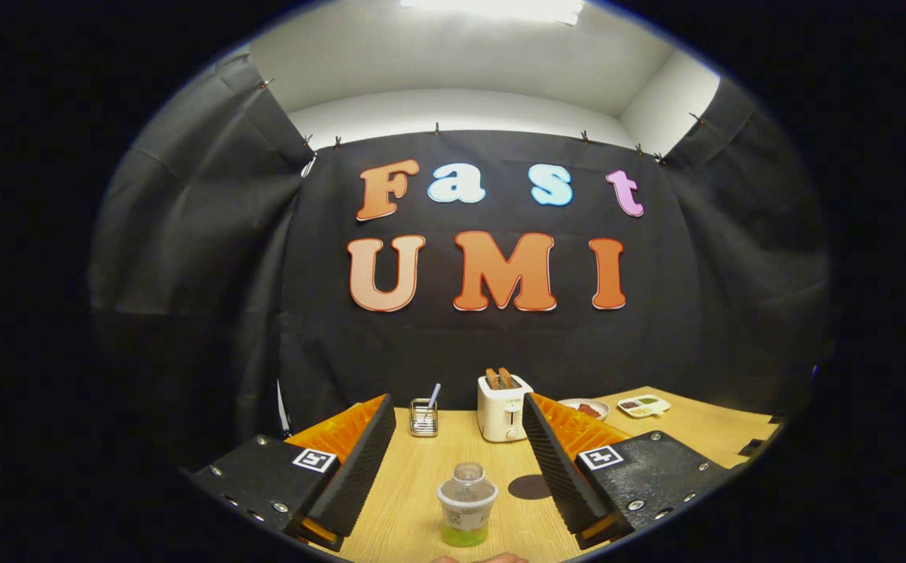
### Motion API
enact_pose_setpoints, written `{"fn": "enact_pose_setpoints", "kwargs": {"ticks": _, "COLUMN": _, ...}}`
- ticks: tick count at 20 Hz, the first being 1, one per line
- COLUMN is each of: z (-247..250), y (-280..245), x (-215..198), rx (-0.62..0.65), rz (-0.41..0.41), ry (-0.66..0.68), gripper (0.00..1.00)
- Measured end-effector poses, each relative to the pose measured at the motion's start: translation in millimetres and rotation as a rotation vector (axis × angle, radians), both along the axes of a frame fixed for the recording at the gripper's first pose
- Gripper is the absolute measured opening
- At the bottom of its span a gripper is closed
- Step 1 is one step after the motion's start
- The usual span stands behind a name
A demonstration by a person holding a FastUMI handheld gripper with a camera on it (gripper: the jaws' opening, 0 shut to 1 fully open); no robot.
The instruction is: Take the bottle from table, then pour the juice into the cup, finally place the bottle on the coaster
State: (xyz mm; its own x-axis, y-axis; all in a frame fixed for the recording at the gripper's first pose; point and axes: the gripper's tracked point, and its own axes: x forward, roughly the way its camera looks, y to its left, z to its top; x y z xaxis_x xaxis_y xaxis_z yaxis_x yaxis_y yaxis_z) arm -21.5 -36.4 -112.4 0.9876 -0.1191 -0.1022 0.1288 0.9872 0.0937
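While the gripper (459,461) hung above the near end of the table (703,426), its two fingers were spread wide, holding nothing. The bottle (466,504) stood upright on the wood, in the gap between the fingers as seen from the gripper, roughly centred but lower than the tips. So it lay ahead of and below the claw, not yet level with the pads. I could not tell how far ahead it sat.

Long axis of the bottle was vertical, cap up, with green juice visible at the bottom. The fingers opened side to side, so the grip line already crossed that axis at right angles. My read: no wrist roll needed, just descend and advance until the pads flank the body, then close.

A dark round coaster (529,486) lay flat just beside the bottle, on the right-finger side, partly hidden behind that finger. It was apart from the bottle, with a thin strip of wood between them.

Farther back were a white toaster (503,407) and a small wire holder (423,417), well clear of the approach. Cup: couldn't pick it out.

Task judged at step one, bottle untouched. Risk: the bottle is light and nearly empty, so an off-centre close could tip it.
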Motion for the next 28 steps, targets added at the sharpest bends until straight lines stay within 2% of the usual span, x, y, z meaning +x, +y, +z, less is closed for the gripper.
{"fn": "enact_pose_setpoints", "kwargs": {"ticks": 7, "z": -84.2, "y": 3.0, "x": -4.9, "rx": 0.034, "rz": -0.014, "ry": 0.118, "gripper": 0.97}}
{"fn": "enact_pose_setpoints", "kwargs": {"ticks": 13, "z": -138.2, "y": 14.0, "x": -1.6, "rx": -0.014, "rz": -0.007, "ry": 0.220, "gripper": 0.97}}
{"fn": "enact_pose_setpoints", "kwargs": {"ticks": 19, "z": -175.7, "y": 9.7, "x": 1.7, "rx": -0.003, "rz": -0.038, "ry": 0.270, "gripper": 0.97}}
{"fn": "enact_pose_setpoints", "kwargs": {"ticks": 25, "z": -207.6, "y": 11.8, "x": 3.7, "rx": 0.020, "rz": -0.024, "ry": 0.337, "gripper": 0.97}}
{"fn": "enact_pose_setpoints", "kwargs": {"ticks": 28, "z": -211.6, "y": 17.3, "x": 8.8, "rx": 0.021, "rz": -0.006, "ry": 0.344, "gripper": 0.91}}
